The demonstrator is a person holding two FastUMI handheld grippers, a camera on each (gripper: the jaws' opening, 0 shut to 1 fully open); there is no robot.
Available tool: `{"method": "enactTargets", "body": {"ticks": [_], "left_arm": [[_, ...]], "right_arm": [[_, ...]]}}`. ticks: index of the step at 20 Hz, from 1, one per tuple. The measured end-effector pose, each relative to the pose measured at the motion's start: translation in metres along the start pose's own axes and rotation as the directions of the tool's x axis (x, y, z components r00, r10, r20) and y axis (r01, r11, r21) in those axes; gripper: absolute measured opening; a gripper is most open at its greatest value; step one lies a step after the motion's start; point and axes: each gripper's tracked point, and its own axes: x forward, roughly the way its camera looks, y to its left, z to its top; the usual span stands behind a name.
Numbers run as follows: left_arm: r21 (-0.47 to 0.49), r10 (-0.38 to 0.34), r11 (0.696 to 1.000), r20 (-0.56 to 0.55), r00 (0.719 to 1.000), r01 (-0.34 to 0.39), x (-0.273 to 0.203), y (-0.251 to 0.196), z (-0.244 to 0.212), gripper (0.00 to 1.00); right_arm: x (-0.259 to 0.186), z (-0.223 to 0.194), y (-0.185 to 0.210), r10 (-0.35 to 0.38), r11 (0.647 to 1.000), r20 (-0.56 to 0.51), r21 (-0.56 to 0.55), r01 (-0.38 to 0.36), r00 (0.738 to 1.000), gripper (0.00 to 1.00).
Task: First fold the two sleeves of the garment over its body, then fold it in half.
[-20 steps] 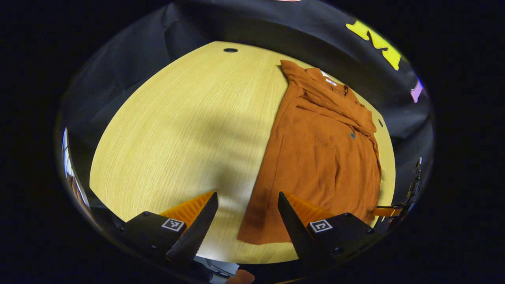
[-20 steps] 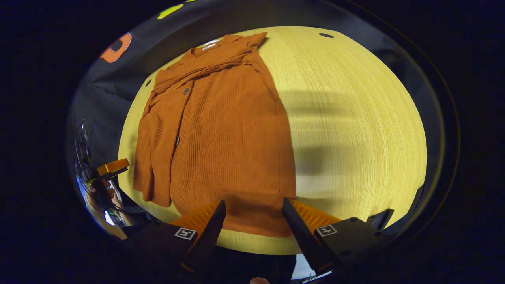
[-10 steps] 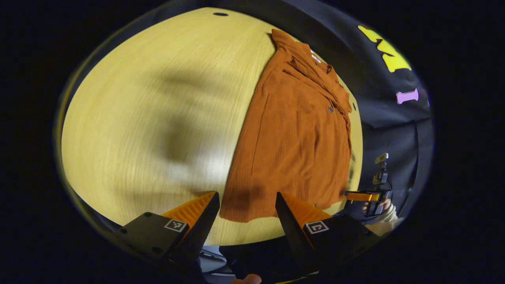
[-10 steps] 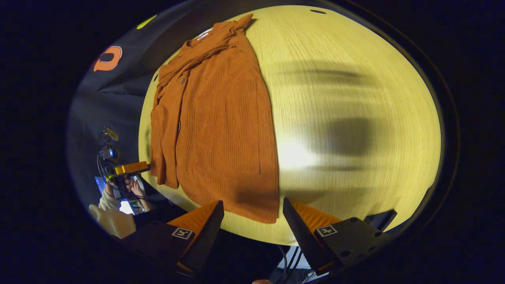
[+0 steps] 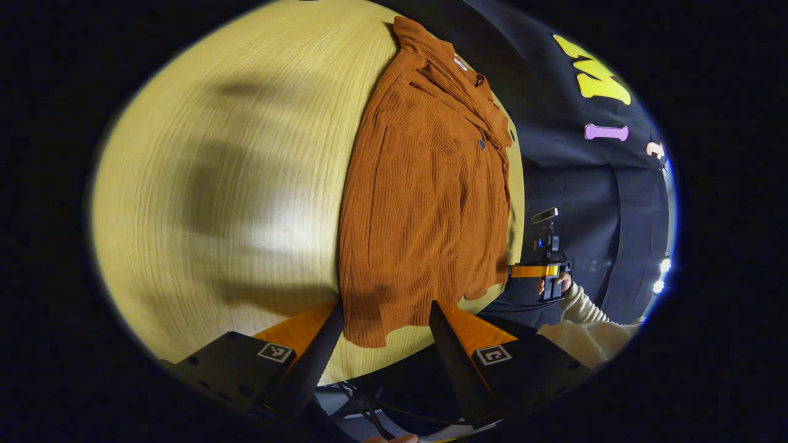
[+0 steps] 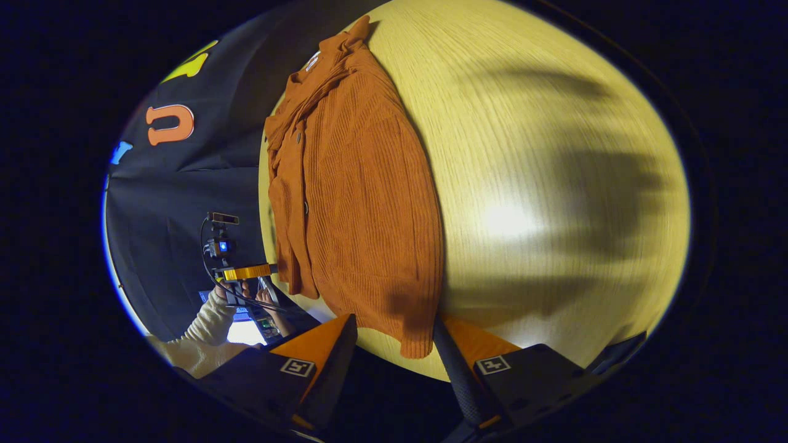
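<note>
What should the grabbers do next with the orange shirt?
Probably lower both open grippers, left and right, onto the hem corners of the shirt. Both sleeves look already folded over its body, and a hem corner lies between each gripper's fingers, so the half fold remains.

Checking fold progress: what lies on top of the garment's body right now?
A sleeve lies folded over the body of the garment, along the buttoned side near the wall; the fold shows there too. Whatever is beneath that layer, and between the garment and the table, is covered.
</note>
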Motion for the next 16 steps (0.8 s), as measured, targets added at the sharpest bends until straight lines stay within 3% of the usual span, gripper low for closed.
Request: {"method": "enactTargets", "body": {"ticks": [4,5,6,7,8,9,10,11,12,15,16], "left_arm": [[0.013,0.004,1.0,0.006,1.0,-0.004,0.002,0.0,-0.002,0.89],[0.018,0.004,1.0,0.002,1.0,-0.004,0.002,-0.001,-0.003,0.88],[0.021,0.009,1.0,0.0,1.0,-0.009,0.001,0.0,-0.005,0.88],[0.034,0.041,0.999,-0.001,0.999,-0.041,0.002,0.006,-0.005,0.88],[0.052,0.091,0.995,-0.01,0.996,-0.09,0.004,0.016,-0.007,0.83],[0.051,0.1,0.994,-0.005,0.995,-0.1,0.003,0.015,-0.007,0.6],[0.041,0.102,0.994,-0.004,0.995,-0.102,0.001,0.015,-0.007,0.43],[0.027,0.105,0.994,-0.003,0.995,-0.104,0.0,0.015,-0.006,0.5],[0.019,0.11,0.994,-0.003,0.994,-0.11,0.001,0.016,-0.007,0.4],[0.025,0.152,0.988,-0.021,0.988,-0.151,0.004,0.022,-0.012,0.32],[0.003,0.156,0.988,-0.028,0.987,-0.156,0.0,0.024,-0.013,0.23]], "right_arm": [[0.009,0.001,0.004,-0.006,1.0,-0.014,-0.009,0.006,1.0,0.79],[0.01,0.002,0.006,0.001,1.0,-0.016,-0.003,-0.001,1.0,0.71],[0.012,0.004,0.004,-0.006,1.0,-0.017,0.008,0.006,1.0,0.73],[0.015,0.005,0.002,-0.023,1.0,-0.019,0.009,0.024,1.0,0.69],[0.016,0.005,-0.004,-0.048,0.999,-0.019,-0.005,0.048,0.999,0.66],[0.013,0.005,-0.003,-0.045,0.999,-0.02,-0.013,0.045,0.999,0.36],[0.013,0.005,-0.003,-0.043,0.999,-0.021,-0.013,0.042,0.999,0.3],[0.015,0.004,-0.002,-0.043,0.999,-0.025,-0.007,0.042,0.999,0.31],[0.016,0.006,0.0,-0.042,0.999,-0.027,-0.005,0.042,0.999,0.3],[0.018,0.005,0.002,-0.038,0.999,-0.031,-0.017,0.037,0.999,0.31],[0.019,0.005,0.002,-0.036,0.999,-0.032,-0.022,0.035,0.999,0.3]]}}
